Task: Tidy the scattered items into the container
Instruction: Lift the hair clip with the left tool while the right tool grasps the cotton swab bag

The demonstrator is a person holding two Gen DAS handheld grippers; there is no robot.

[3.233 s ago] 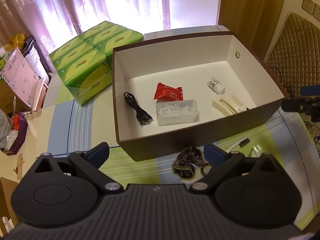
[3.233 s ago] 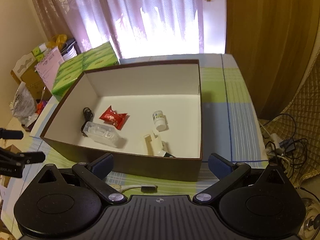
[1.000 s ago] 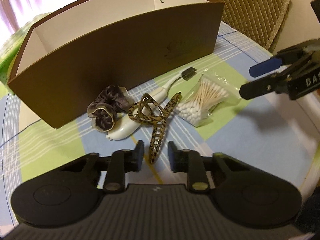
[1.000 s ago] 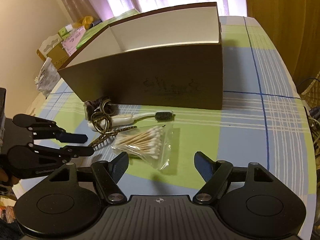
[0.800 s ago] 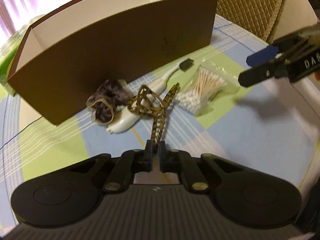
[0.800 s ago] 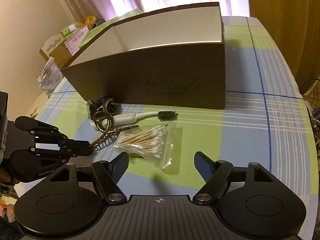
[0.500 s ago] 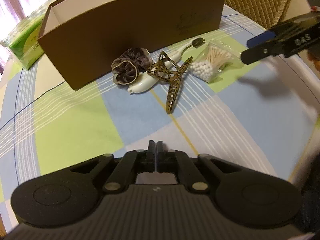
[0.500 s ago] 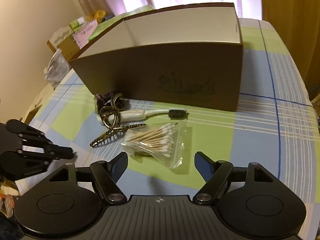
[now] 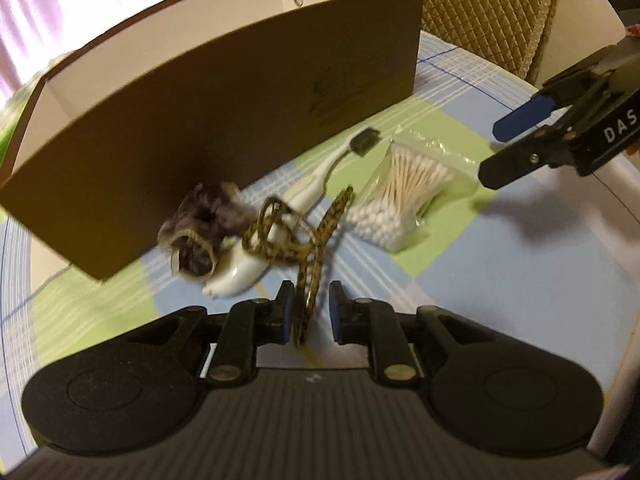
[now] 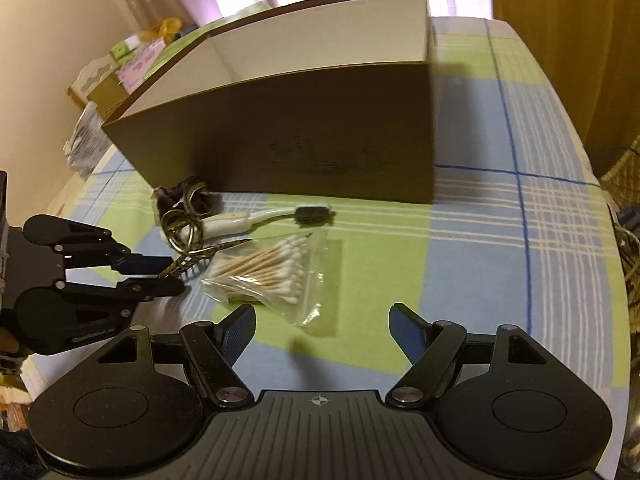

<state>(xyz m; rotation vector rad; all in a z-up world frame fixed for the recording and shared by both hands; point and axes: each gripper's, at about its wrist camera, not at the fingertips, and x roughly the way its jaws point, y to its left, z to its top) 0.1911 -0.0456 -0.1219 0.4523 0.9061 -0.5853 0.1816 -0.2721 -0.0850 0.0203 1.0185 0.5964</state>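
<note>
The left gripper [image 9: 307, 312] straddles the near end of the leopard-print hair claw [image 9: 308, 256] with gaps showing beside its pads. The claw rests across the white toothbrush [image 9: 280, 240], near the brown box [image 9: 224, 112], whose inside is hidden. The right gripper [image 10: 322, 330] hangs wide open above the cotton-swab bag [image 10: 272, 270].

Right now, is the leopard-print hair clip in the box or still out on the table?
Out. The hair clip lies on the tablecloth in front of the box, its near end between the left gripper fingers.
</note>
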